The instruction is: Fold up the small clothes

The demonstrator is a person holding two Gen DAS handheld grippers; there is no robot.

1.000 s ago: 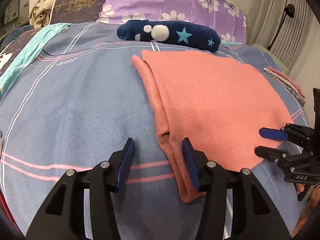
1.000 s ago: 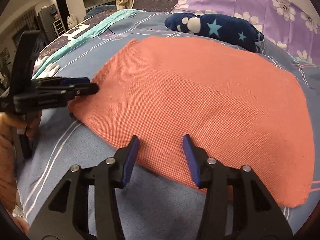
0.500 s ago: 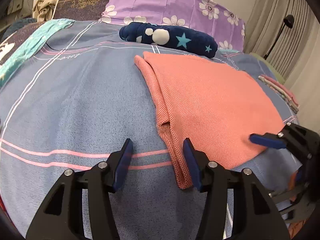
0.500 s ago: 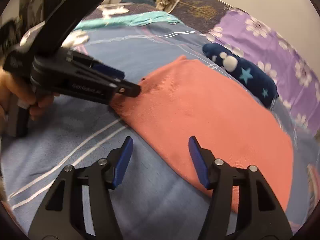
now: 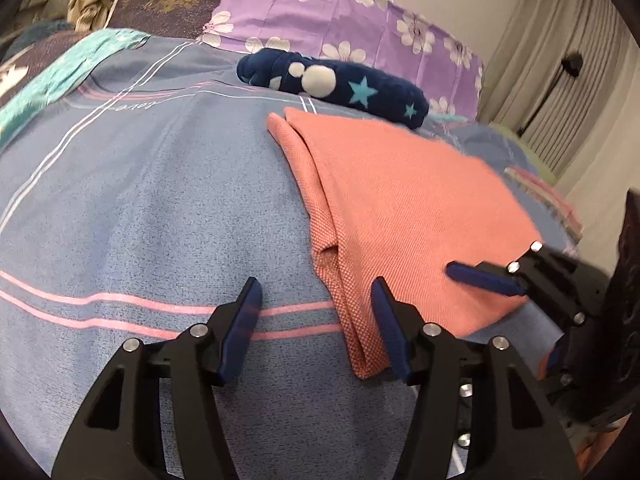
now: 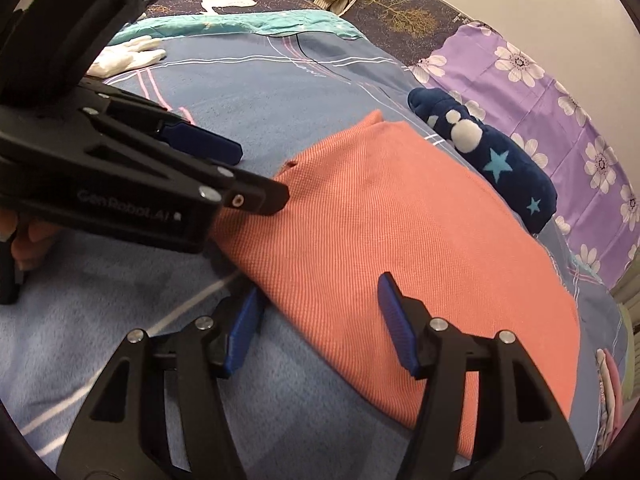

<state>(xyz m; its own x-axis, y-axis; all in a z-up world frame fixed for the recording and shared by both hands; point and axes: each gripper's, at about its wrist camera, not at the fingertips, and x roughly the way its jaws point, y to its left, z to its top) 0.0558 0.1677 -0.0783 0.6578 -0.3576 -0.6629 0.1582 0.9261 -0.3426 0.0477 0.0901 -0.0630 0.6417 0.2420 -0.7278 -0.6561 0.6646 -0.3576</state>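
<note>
- A salmon-pink garment [image 5: 404,216] lies folded flat on a blue blanket [image 5: 140,208] that covers the bed, its doubled edge running toward the near side
- The left gripper [image 5: 316,312] hovers over the near corner of that doubled edge; its jaws are opening, the right finger sits over the pink fabric and the left one over bare blanket, with the folded edge lying between them and neither pad pressing on it
- The right gripper [image 6: 320,312] stands at the garment's near edge further along; its jaws are parted, one blue pad just beside the hem on the blanket, the other above the cloth, nothing pinched
- In the right wrist view the left gripper comes in from the left, its tips over the garment's corner, with a hand [image 6: 28,240] on its grip
- A navy plush item with stars and white dots [image 5: 336,84] lies just beyond the garment's far edge
- A purple flowered pillow [image 5: 352,28] stands behind it
- A white glove [image 6: 128,58] lies well apart on the blanket
</note>
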